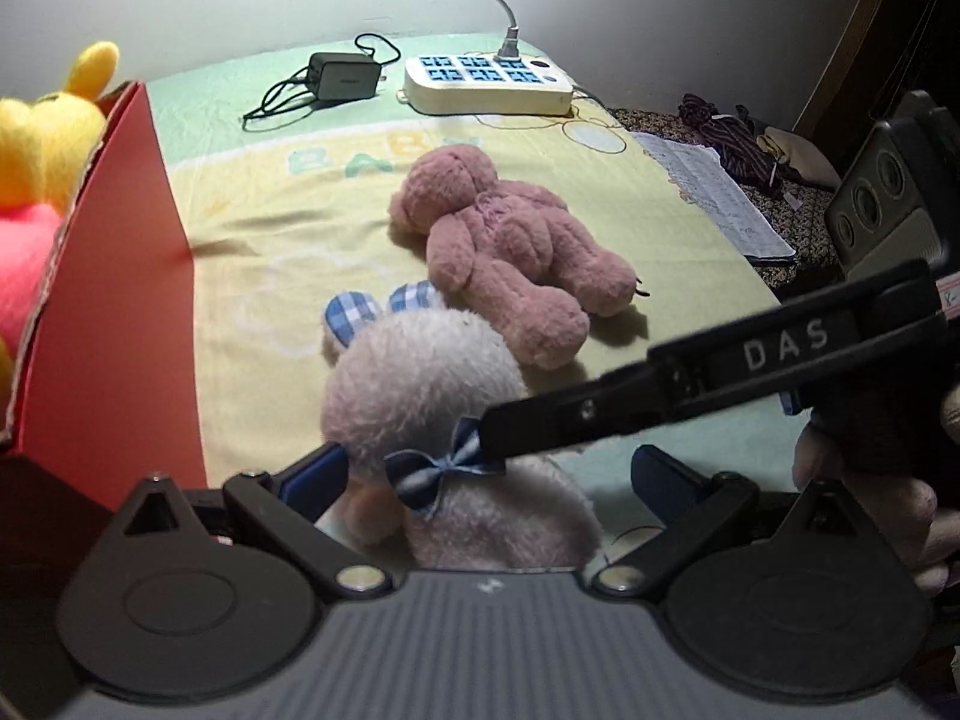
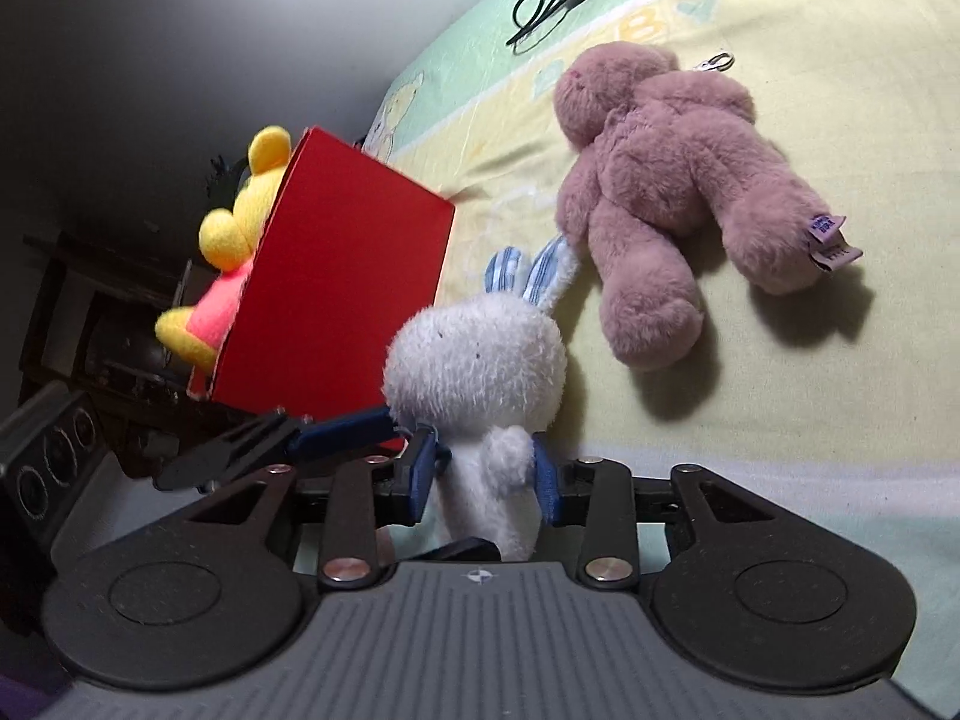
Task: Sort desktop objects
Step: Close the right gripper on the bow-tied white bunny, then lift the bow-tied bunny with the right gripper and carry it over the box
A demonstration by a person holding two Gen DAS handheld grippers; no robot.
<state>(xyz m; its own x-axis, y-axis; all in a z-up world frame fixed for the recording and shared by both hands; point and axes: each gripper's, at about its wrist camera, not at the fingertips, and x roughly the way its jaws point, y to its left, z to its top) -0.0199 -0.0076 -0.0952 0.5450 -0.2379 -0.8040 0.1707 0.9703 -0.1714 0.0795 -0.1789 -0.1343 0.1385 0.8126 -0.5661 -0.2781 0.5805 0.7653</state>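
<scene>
Gripping white plush rabbit [image 2: 480, 360] at body: right gripper [image 2: 483, 480] fingers clamped; left gripper [image 1: 486, 480] fingers apart around it. Rabbit beside red cardboard box [image 2: 342, 276] on bed. Lift clear before swinging over the rim.

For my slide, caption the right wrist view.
Right gripper shut on the white bunny, red box beside it, pink bear lying beyond.

three plush toys [image 2: 672, 192], one box [image 2: 348, 276]

At the top of the frame we see a white power strip [image 1: 487, 86]. A black charger [image 1: 344, 78] lies left of it, papers [image 1: 714, 192] at right.
</scene>
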